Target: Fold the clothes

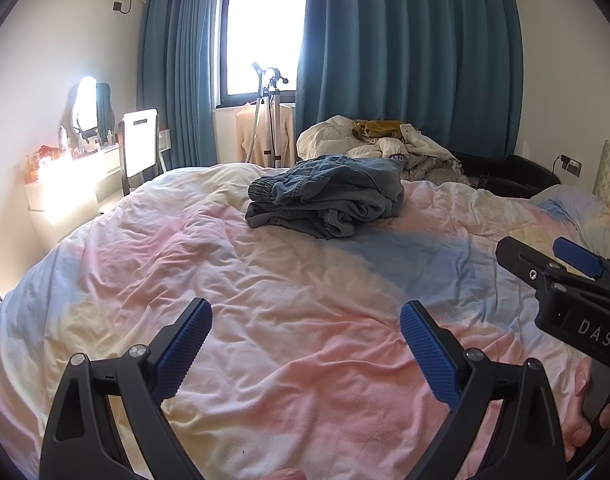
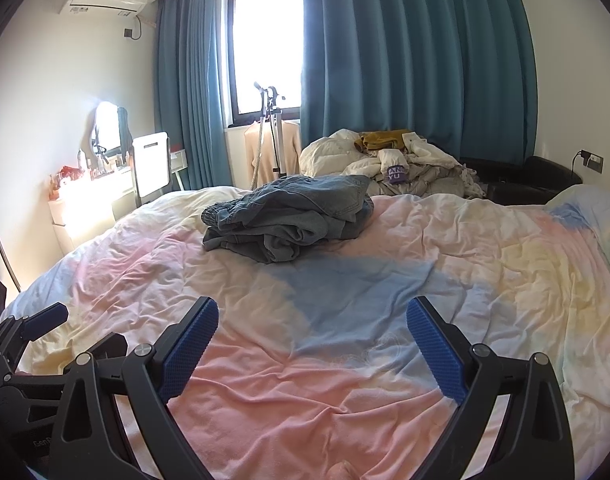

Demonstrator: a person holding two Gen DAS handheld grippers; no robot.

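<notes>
A: What is seen, largest first?
B: A bed covered by a pastel duvet is shown, with blue curtains behind it

A: And the clothes?
B: A crumpled pile of denim clothes is found on the far middle of the bed; a heap of pale laundry is seen beyond it

A: The claws?
B: The left claw and right claw are both held wide apart above the duvet, with nothing gripped

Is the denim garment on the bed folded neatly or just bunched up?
Bunched up. The denim garment lies in a crumpled heap on the bedspread, with loose uneven layers and no flat, squared edges.
</notes>
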